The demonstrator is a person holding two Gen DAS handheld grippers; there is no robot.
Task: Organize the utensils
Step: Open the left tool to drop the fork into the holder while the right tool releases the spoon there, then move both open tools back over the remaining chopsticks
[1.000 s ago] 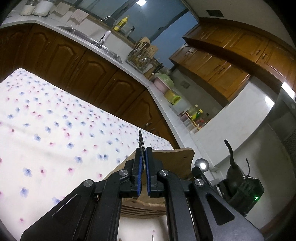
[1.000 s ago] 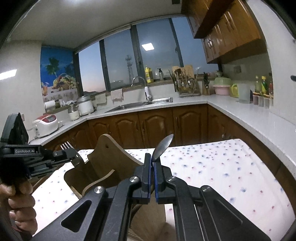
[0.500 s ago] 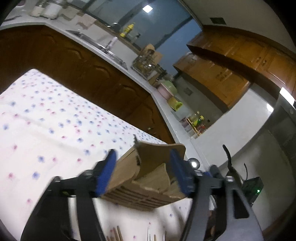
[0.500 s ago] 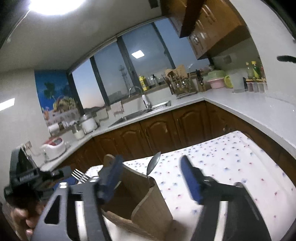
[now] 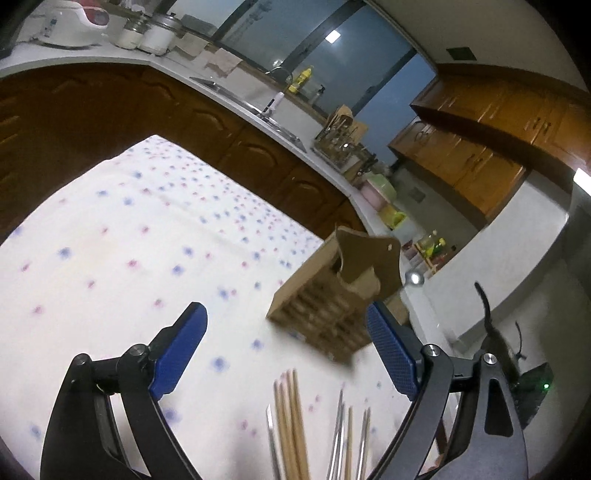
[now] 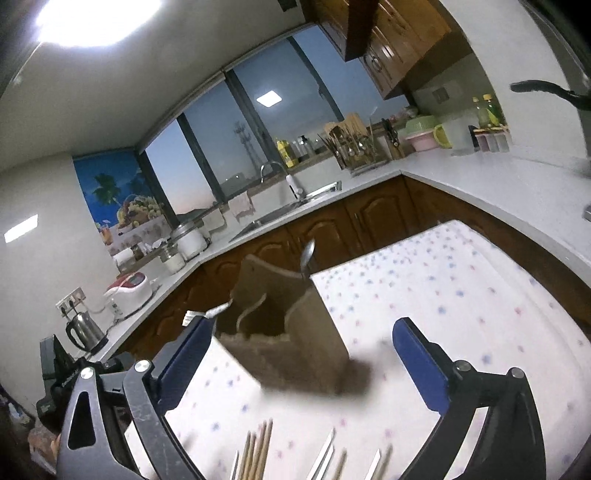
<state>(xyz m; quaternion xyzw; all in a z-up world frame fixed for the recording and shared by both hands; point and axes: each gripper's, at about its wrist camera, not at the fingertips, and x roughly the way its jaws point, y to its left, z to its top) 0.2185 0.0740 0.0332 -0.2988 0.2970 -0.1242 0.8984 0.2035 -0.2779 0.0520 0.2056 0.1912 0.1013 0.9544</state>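
Wooden holder (image 6: pixel 295 343) stands on the floral worktop (image 5: pixel 110 266); a spoon (image 6: pixel 307 254) and a fork (image 6: pixel 207 314) stand in it. Chopsticks (image 5: pixel 291 417) lie nearer you. Your left gripper (image 5: pixel 291 350) and right gripper (image 6: pixel 306 365) have just been opening, fingers released, nothing between them; both utensels were clamped a second ago.

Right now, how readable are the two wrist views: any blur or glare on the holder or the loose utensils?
Left wrist view: the slatted wooden utensil holder and the wooden chopsticks are motion-smeared. Right wrist view: the round ceiling light blows out the top left corner, and the holder is blurred there too.
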